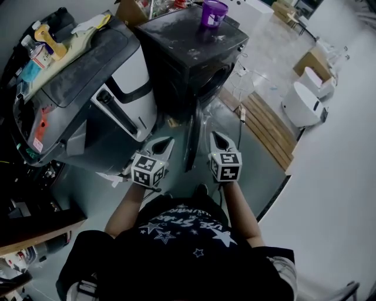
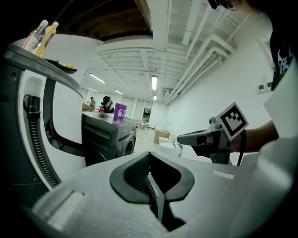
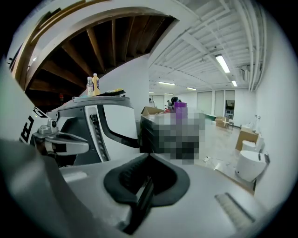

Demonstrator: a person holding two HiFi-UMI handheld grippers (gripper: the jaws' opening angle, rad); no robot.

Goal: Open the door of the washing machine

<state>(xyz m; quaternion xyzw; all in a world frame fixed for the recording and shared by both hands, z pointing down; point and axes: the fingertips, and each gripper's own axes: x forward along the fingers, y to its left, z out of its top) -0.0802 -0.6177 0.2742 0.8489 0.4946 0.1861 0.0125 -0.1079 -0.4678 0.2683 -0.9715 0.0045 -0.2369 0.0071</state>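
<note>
The dark front-loading washing machine (image 1: 188,47) stands ahead with a purple cup (image 1: 213,13) on its top. Its round drum opening (image 1: 212,82) is uncovered. The door (image 1: 192,141) hangs swung out toward me, edge-on between my two grippers. My left gripper (image 1: 164,143) is just left of the door edge, jaws together and holding nothing. Right of the door, my right gripper (image 1: 218,139) is also shut and empty. The left gripper view has the machine (image 2: 109,135) ahead and the right gripper (image 2: 186,138) beside it. The right gripper view shows the left gripper (image 3: 70,142).
A large grey and white appliance (image 1: 88,100) stands left of the washer, with bottles (image 1: 38,53) and cloths on top. Wooden boards (image 1: 267,123) lie on the floor to the right, and white round units (image 1: 302,103) beyond them. Dark shelving (image 1: 29,217) is at the near left.
</note>
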